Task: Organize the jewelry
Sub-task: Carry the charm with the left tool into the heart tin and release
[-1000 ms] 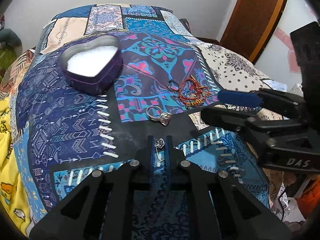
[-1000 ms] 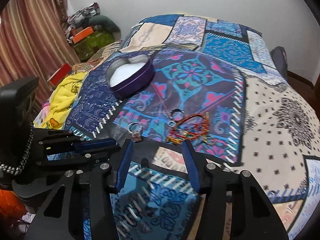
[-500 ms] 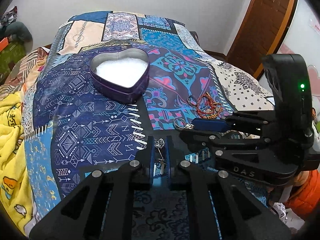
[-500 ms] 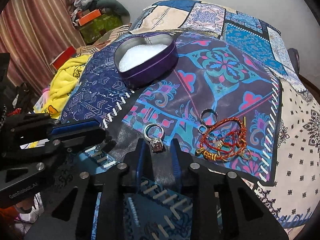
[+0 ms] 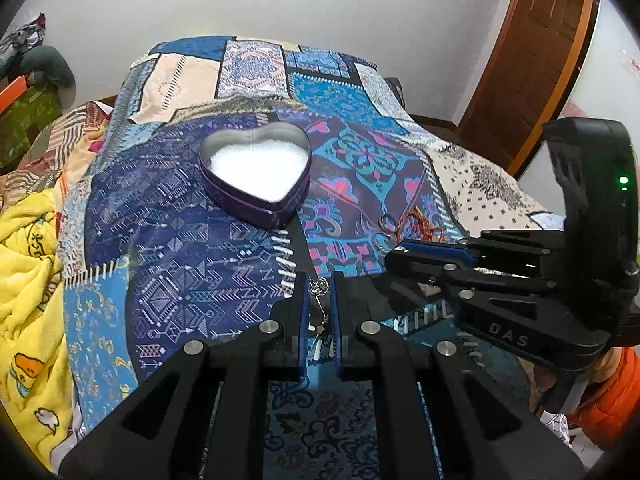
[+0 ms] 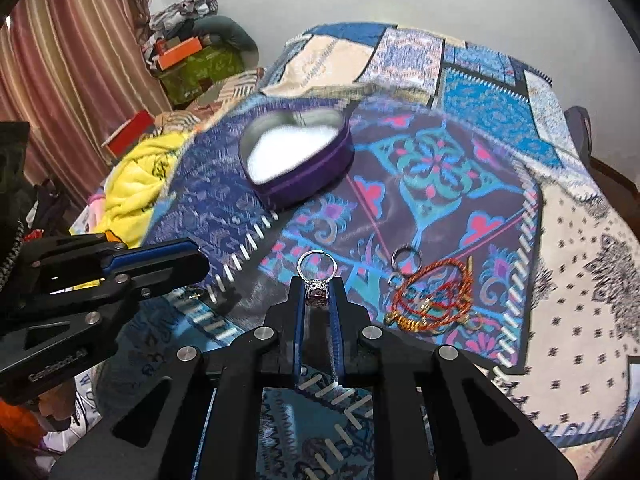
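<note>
— What does the left camera give you?

— The left gripper point(image 5: 319, 286) sits at six o'clock, its jaws pinched almost together on a small silver pendant point(image 5: 319, 287) whose thin chain hangs down between the pads. Straight ahead at twelve o'clock the heart-shaped tin point(image 5: 256, 174) rests on the patchwork bedspread point(image 5: 180, 248), lid off, white padding showing inside. Out at three o'clock the right gripper point(image 5: 394, 254) reaches in from the side. Just past its tip, at about two o'clock, lie a plain ring point(image 5: 387, 222) and part of a red cord bracelet point(image 5: 420, 226). A yellow blanket point(image 5: 28, 280) bunches at nine o'clock, and a wooden door point(image 5: 532, 60) stands at one o'clock.

— And the right camera?

— There the right gripper point(image 6: 318, 292) has just been closing, and now its jaws clamp narrow on the jewelled head of a silver ring point(image 6: 317, 276); the band stands up above the fingertips. The tin point(image 6: 296, 160) shows at eleven o'clock, well apart from the ring, on the same bedspread point(image 6: 440, 184). At two o'clock from the fingertips the bracelet point(image 6: 430, 298) lies in a loose tangle with gold bits, a plain ring point(image 6: 406, 258) touching its upper edge. The left gripper point(image 6: 202, 264) comes in at nine o'clock, narrow too; I cannot make out the pendant from here. A striped curtain point(image 6: 72, 60) hangs at ten o'clock.
</note>
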`<state>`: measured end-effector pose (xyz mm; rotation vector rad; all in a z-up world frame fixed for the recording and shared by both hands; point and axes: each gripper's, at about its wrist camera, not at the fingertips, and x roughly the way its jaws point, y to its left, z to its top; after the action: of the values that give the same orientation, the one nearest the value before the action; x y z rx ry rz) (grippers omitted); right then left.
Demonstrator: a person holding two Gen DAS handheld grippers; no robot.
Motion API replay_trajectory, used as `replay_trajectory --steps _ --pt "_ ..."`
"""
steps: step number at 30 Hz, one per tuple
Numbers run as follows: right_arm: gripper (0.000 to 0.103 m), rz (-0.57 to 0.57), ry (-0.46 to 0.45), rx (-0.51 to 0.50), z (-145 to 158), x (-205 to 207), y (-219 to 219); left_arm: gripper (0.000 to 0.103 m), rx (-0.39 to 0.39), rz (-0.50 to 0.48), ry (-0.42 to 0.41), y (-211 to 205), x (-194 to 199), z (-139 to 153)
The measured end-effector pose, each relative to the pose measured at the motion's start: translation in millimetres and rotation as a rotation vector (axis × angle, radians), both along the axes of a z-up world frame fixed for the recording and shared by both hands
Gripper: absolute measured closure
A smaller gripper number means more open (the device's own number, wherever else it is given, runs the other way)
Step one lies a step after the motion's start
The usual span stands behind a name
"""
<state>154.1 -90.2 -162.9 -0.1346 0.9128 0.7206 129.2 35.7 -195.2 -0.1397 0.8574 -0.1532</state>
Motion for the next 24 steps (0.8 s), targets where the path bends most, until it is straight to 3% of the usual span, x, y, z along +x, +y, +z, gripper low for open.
replay_trajectory --steps 13,24 --pt "0.092 -0.046 -0.158 0.093 62 8 3 0.094 0.025 0.052 -0.143 17 3 53" --pt "0.092 -0.020 -0.200 0.125 73 29 29 0.094 0.041 0.097 -0.219 43 34 76"
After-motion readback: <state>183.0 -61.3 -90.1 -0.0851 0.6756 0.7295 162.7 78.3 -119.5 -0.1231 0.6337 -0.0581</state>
